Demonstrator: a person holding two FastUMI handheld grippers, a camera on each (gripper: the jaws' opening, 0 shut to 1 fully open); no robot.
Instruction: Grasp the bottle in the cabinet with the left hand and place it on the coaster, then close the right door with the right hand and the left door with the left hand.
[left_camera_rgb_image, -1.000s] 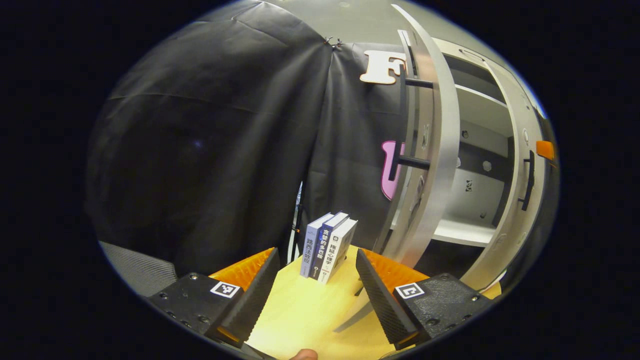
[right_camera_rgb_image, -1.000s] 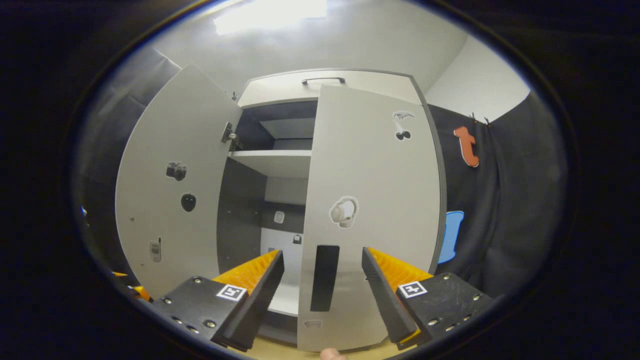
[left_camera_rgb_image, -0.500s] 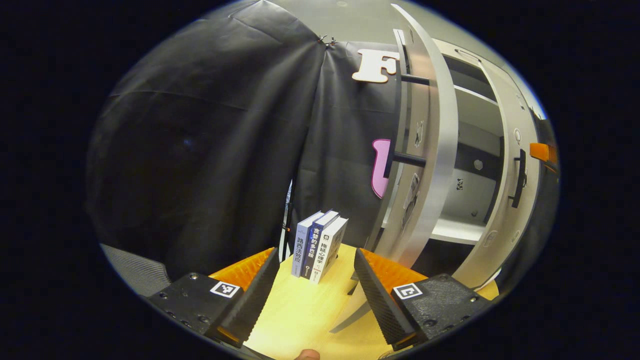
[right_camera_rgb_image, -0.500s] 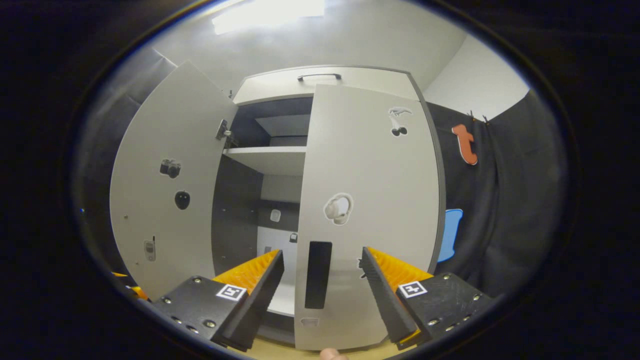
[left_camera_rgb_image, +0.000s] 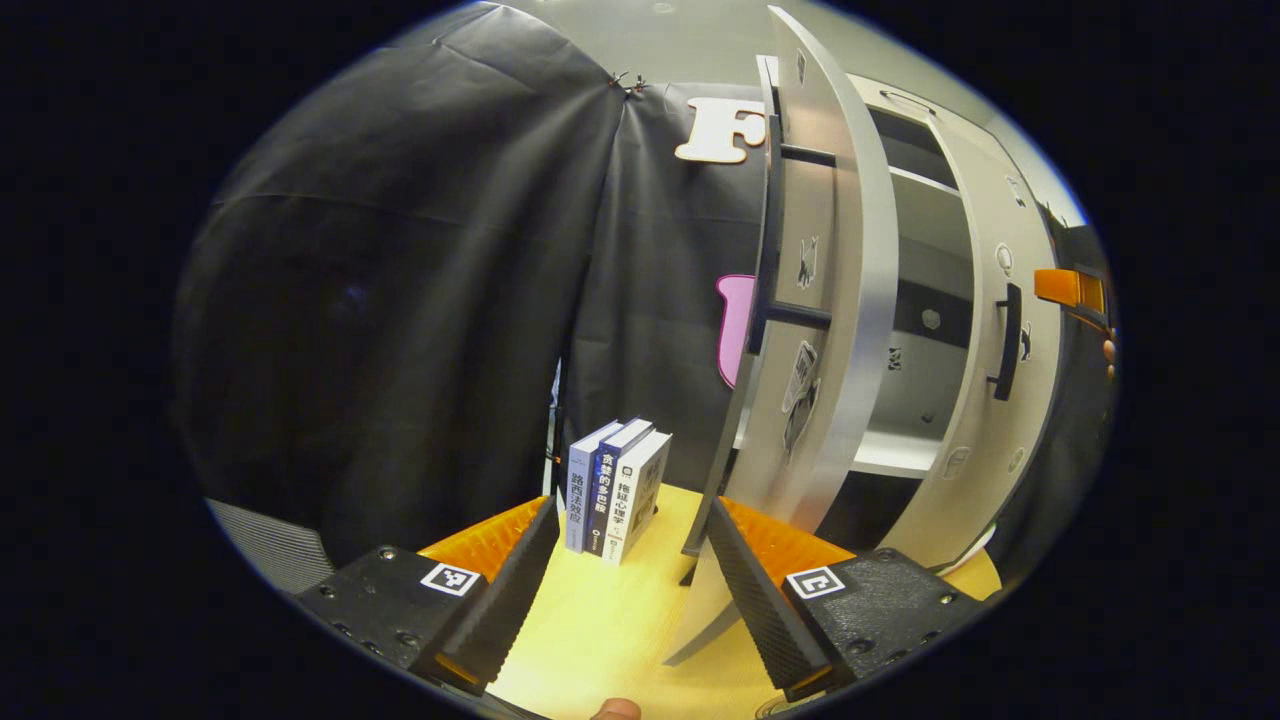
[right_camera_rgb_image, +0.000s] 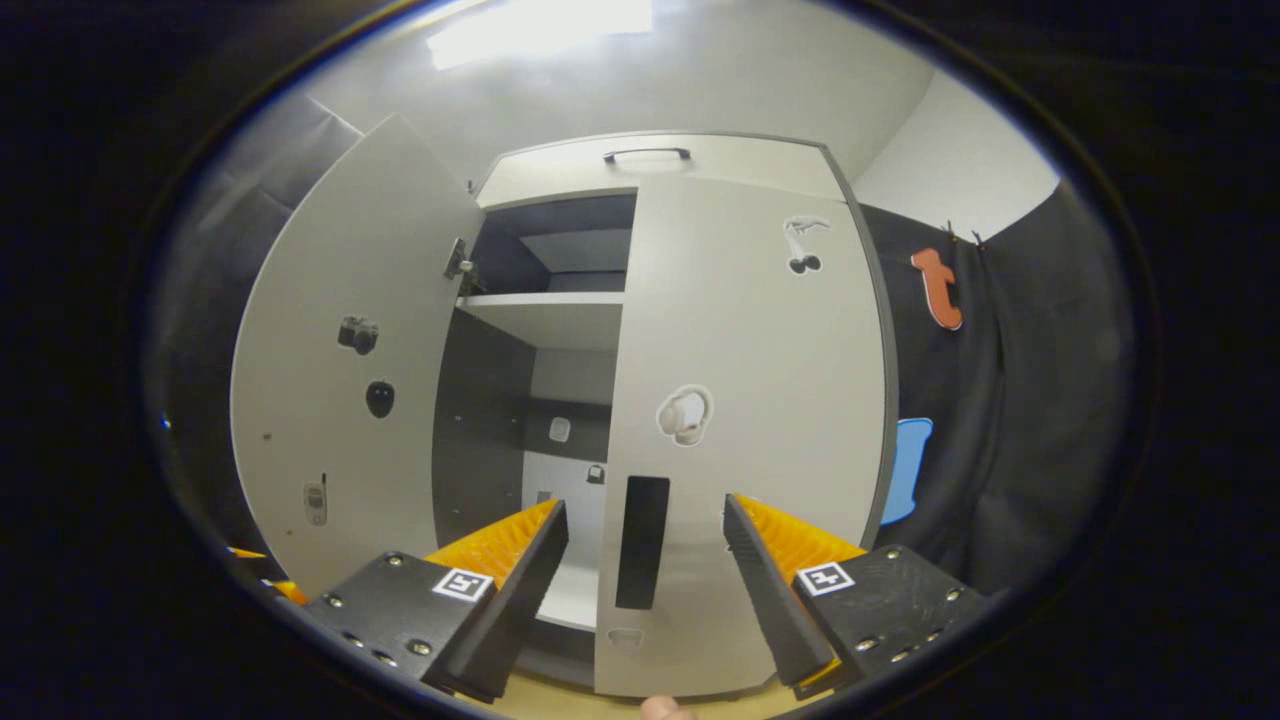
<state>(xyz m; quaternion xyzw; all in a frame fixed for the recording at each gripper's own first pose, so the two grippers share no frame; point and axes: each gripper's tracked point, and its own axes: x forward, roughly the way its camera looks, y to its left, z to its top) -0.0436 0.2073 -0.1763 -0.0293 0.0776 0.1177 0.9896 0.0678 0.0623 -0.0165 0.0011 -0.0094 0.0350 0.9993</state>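
Wooden tabletop (left_camera_rgb_image: 600, 640): pale yellow, running under the left gripper's fingers in the left gripper view.
Left gripper (left_camera_rgb_image: 628, 590): fingers spread wide, nothing between them, nothing touched; it hangs above the tabletop.
Books (left_camera_rgb_image: 615, 490): three, upright and leaning slightly, standing on the tabletop just beyond the left gripper, left of the door's edge.
Left door (left_camera_rgb_image: 835, 300): swung wide open, seen edge-on from the left gripper view with its dark bar handle (left_camera_rgb_image: 770, 230) facing the cloth; in the right gripper view its inner face bears small stickers.
Cabinet (right_camera_rgb_image: 560, 320): white shelf and a dark back panel visible through the gap between the doors.
Right door (right_camera_rgb_image: 740, 420): almost square with the cabinet front, a narrow gap left beside it; its black handle (right_camera_rgb_image: 642, 540) stands between the right gripper's fingers.
Right gripper (right_camera_rgb_image: 645, 580): spread wide, straddling the handle; whether a finger touches the door cannot be told.
Bottle and coaster: cannot be made out.
Change: the right door has swung further towards shut than a second ago; the left gripper view has panned, so books and left door sit further left.
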